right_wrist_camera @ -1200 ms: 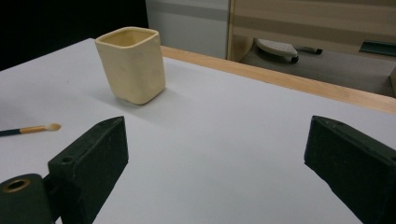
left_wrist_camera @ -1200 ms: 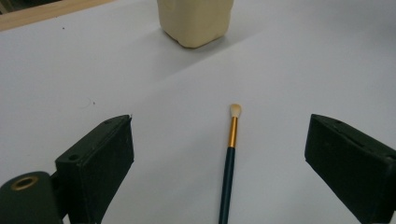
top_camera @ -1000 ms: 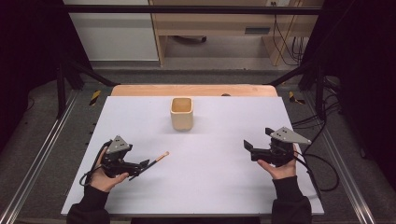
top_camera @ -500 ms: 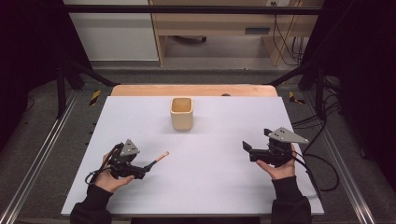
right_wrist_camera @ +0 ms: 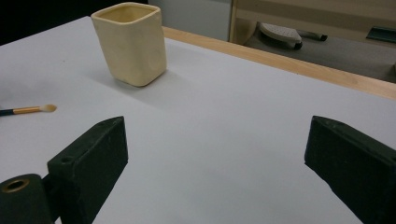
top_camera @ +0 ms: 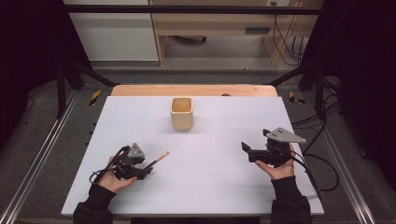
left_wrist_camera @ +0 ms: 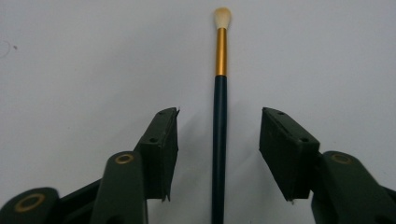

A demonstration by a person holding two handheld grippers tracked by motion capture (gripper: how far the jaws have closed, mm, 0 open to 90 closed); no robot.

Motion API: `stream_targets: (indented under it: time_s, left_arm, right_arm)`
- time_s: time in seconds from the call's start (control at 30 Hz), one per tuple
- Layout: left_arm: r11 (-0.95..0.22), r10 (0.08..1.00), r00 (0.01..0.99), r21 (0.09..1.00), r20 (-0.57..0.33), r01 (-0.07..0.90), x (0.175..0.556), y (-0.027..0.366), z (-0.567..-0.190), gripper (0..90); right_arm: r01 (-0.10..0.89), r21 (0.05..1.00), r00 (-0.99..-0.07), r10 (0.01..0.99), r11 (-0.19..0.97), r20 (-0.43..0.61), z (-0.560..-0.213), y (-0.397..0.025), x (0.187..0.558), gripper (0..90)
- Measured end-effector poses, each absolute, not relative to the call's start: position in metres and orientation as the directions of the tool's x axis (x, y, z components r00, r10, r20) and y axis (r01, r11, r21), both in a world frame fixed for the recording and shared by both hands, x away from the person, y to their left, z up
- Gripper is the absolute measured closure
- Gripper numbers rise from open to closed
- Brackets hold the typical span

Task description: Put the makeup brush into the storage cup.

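Lying flat on the white table [top_camera: 210,186], low and left of the middle of the high view, is a thin brush [top_camera: 159,158] — dark handle, gold band, pale soft tip. The tip points up and to the right. The left gripper [top_camera: 145,171] sits right at the handle end, held in the person's left hand [top_camera: 112,179]. In the left gripper view its two dark jaws stand apart, one on each side of the brush [left_wrist_camera: 219,140], and neither one touches it. The handle runs straight up between them, and the tip reaches well past them near the top of the frame.

A cream cup [top_camera: 181,113] with a squarish mouth stands upright in the upper middle of the table, well apart from the brush. Nothing lies between the two.

The right gripper [top_camera: 245,148] is at the right side of the high view, held in the right hand [top_camera: 275,168], with a grey three-cornered plate [top_camera: 285,135] on top. Its jaws are wide apart and hold nothing. In the right gripper view the cup [right_wrist_camera: 130,44] is in the upper left and the brush tip [right_wrist_camera: 32,110] peeks in at the left edge.

A wooden strip [top_camera: 191,90] shows along the far edge of the table — behind it are a grey floor and some black cables [top_camera: 322,121] at the right.
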State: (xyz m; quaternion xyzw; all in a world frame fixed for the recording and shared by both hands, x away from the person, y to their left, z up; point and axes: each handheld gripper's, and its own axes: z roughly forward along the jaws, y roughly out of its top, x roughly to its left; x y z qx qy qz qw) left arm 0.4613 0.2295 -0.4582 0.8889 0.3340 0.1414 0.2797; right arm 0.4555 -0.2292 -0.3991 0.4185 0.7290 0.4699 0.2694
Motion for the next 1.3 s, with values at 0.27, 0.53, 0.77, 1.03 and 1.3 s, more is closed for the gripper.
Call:
stream_targets:
  time_s: [0.27, 0.53, 0.77, 1.03, 1.3]
  left_arm:
    - [-0.64, 0.663, 0.746, 0.566, 0.066, 0.519, 0.461, 0.2276, -0.4603, 61.8]
    - [-0.636, 0.669, 0.742, 0.558, 0.052, 0.533, 0.4608, 0.2269, -0.4601, 74.4]
    - [-0.631, 0.676, 0.735, 0.553, 0.049, 0.544, 0.461, 0.2266, -0.46, 82.1]
    - [-0.617, 0.696, 0.717, 0.547, 0.042, 0.566, 0.4611, 0.2247, -0.4593, 82.5]
    - [-0.584, 0.724, 0.69, 0.557, 0.027, 0.591, 0.4622, 0.2229, -0.4568, 78.6]
  right_arm:
    - [0.354, 0.912, -0.505, 0.863, 0.21, -0.002, -0.399, -0.2294, 0.4557, 6.3]
    - [0.357, 0.909, -0.508, 0.861, 0.214, -0.003, -0.4, -0.2285, 0.4562, 6.3]
    - [0.366, 0.904, -0.509, 0.861, 0.221, -0.004, -0.4017, -0.2269, 0.4568, 6.3]
    - [0.366, 0.903, -0.508, 0.861, 0.226, -0.01, -0.4022, -0.2266, 0.4571, 6.3]
    - [0.362, 0.906, -0.508, 0.861, 0.22, -0.006, -0.4002, -0.2288, 0.4559, 6.5]
